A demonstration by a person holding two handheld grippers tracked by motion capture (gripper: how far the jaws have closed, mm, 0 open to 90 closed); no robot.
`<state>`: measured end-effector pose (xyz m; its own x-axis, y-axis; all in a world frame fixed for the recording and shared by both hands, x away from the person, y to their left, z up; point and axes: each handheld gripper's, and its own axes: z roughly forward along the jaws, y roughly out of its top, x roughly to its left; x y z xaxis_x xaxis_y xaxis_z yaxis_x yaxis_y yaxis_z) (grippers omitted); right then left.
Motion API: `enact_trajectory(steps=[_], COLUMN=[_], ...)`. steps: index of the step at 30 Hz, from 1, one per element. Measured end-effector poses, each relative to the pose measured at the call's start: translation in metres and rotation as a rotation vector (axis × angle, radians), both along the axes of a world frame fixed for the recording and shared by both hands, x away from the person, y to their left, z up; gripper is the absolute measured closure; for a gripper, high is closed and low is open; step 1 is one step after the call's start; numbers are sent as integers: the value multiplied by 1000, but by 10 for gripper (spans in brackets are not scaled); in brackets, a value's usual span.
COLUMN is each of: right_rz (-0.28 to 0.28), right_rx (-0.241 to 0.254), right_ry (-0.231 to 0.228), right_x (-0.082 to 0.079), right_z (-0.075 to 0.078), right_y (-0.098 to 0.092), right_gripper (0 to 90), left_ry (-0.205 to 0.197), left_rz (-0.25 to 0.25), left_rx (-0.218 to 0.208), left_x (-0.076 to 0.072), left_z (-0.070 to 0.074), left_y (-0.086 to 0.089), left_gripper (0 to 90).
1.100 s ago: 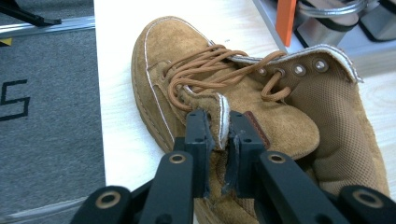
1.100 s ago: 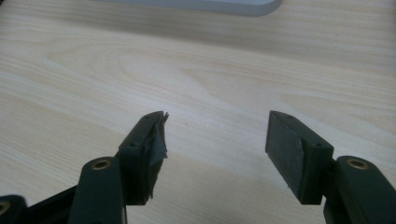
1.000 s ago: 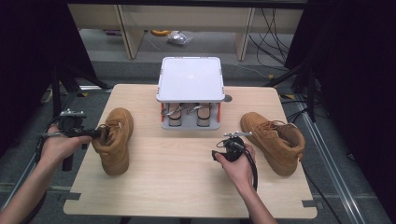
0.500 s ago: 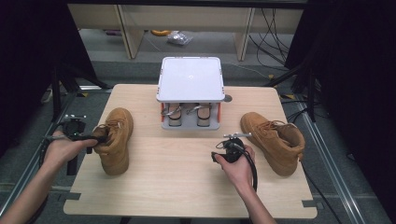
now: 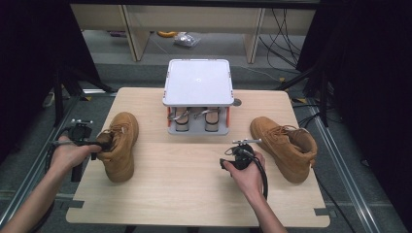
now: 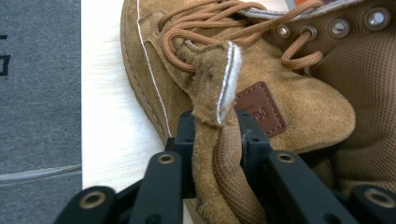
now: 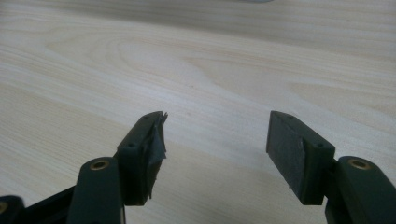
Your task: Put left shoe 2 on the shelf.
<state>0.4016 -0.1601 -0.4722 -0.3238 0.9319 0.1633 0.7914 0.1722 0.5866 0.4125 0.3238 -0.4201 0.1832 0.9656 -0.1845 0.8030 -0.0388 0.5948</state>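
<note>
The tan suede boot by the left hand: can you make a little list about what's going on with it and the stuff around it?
held boot: tan suede lace-up boot, on the left of the light wooden table
left gripper: jaws just closed, shut on that boot's heel pull tab
right gripper: open, nothing between its jaws, above bare table
other boot: matching tan suede boot, on the right, untouched
middle back: white-topped stand

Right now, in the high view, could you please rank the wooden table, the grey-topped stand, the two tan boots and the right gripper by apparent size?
1. Wooden table.
2. Grey-topped stand.
3. Left boot and right boot: they look alike, so I won't rank them.
4. Right gripper.
</note>
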Motion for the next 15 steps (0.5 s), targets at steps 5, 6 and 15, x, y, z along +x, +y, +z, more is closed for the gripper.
enact_trajectory(steps=[5,6,15], right_rz=[-3,-4,-4], right_rx=[2,3,8], right_ry=[2,1,4], right_x=[0,0,1], right_z=[0,0,-1], right_y=[-2,-2,-4], right_gripper=[381,381,382], left_ry=[-11,-19,-40], left_rz=[-5,0,5], left_rx=[17,20,2], left_x=[1,2,2], left_z=[2,2,1], left_y=[5,6,16], left_gripper=[773,777,795])
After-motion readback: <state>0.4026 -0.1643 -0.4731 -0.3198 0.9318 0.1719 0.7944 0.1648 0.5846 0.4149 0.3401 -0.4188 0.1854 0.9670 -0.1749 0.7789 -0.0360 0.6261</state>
